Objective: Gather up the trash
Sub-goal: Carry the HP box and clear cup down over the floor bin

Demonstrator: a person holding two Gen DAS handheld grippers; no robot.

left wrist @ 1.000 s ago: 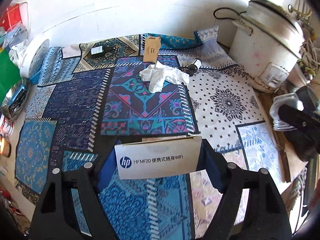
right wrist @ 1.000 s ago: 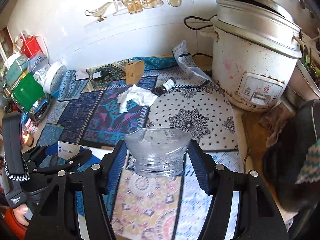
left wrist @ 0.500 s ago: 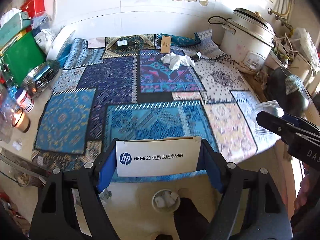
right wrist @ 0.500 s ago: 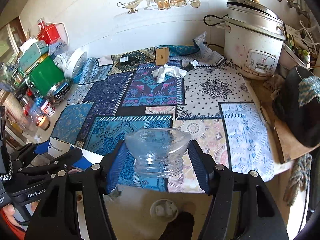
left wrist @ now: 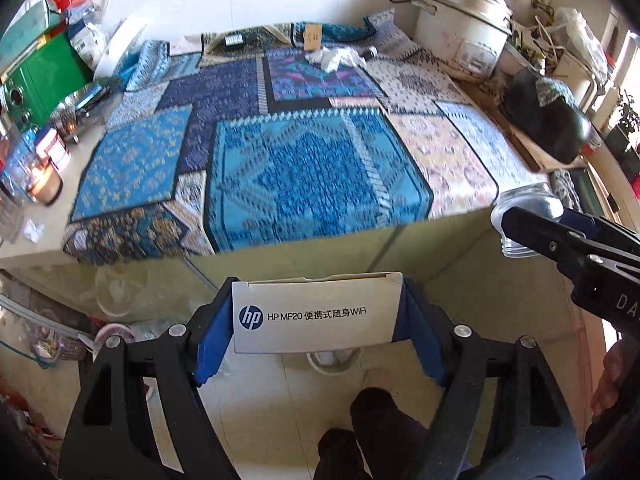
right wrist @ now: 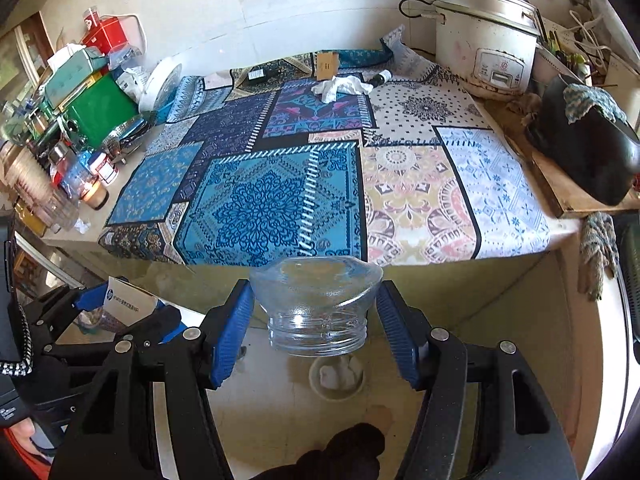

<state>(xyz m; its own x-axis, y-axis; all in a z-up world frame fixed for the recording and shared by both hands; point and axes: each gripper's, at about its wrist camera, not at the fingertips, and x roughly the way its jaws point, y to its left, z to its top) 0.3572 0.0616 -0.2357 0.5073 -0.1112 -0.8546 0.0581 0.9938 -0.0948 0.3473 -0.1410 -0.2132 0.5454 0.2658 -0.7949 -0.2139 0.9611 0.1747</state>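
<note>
My left gripper is shut on a white HP cardboard box, held off the table's front edge above the floor. My right gripper is shut on a clear glass jar, its mouth tilted toward the camera, also in front of the table. Below both, a small white bin with crumpled white scraps stands on the floor. On the far side of the patterned tablecloth lie a crumpled white tissue, a small brown carton and a dark little bottle.
A large white rice cooker stands at the back right, a black bag on a wooden board at right. Green and red tins, jars and a candle crowd the left edge. The person's dark foot is on the floor tiles.
Both grippers have drawn back from over the table to beyond its front edge, each still holding its item. The floor and the small white bin have come into view.
</note>
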